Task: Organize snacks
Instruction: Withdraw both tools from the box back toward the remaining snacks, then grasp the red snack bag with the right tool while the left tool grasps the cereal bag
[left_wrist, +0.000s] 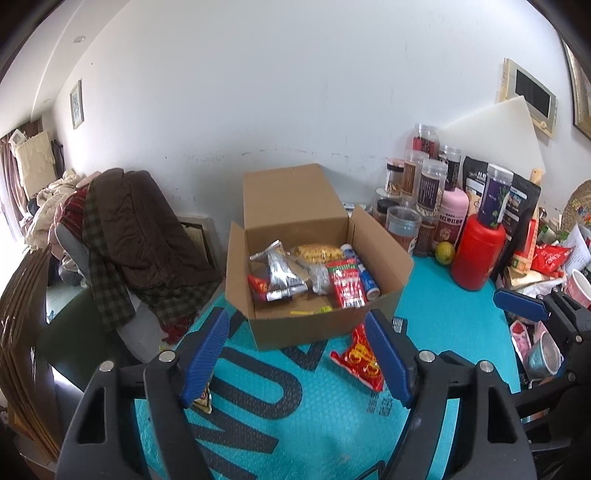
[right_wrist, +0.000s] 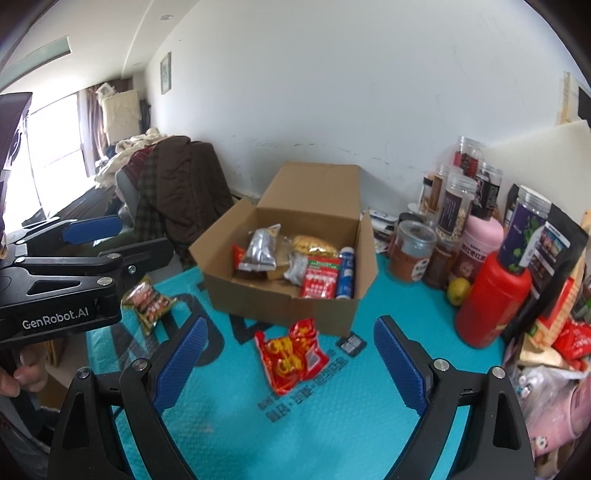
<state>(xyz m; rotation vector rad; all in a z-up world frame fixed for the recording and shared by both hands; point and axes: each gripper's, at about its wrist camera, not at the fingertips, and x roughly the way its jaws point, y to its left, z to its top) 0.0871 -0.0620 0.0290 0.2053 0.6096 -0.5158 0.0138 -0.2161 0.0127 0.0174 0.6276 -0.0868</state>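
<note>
One open cardboard box (right_wrist: 284, 299) stood on the turquoise mat (right_wrist: 332, 424), its lid flap tipped back toward the white wall. Inside lay a crumpled silver packet (right_wrist: 260, 251), a yellow snack bag (right_wrist: 314, 245) at the back, a red-and-green packet (right_wrist: 320, 278) and a blue-and-white tube (right_wrist: 346, 271) along the right wall, with a small red pouch (left_wrist: 258, 284) at the left edge. Part of the box floor near the front stayed bare.

Two snacks were still outside the box. A red packet with yellow lettering (right_wrist: 291, 356) lay flat on the mat just in front of it, and a striped orange-brown packet (right_wrist: 147, 302) lay to the left of it, near the mat's edge. A small dark card (right_wrist: 351, 344) rested beside the box's front right corner.

The left gripper (left_wrist: 297, 350) stood with its blue pads apart and nothing between them, aimed at the box front. The right gripper (right_wrist: 290, 365) was spread wide and empty too, the red packet lying on the mat in the gap between its fingers.

Crowded to the right of the box were clear lidded jars (right_wrist: 454, 206), a pink bottle (right_wrist: 480, 240), a red bottle (right_wrist: 491, 299), dark standing pouches (right_wrist: 554, 258) and a yellow fruit (right_wrist: 458, 290). Left of the mat, a chair heaped with brown and plaid clothing (right_wrist: 177, 192) stood against the wall.
</note>
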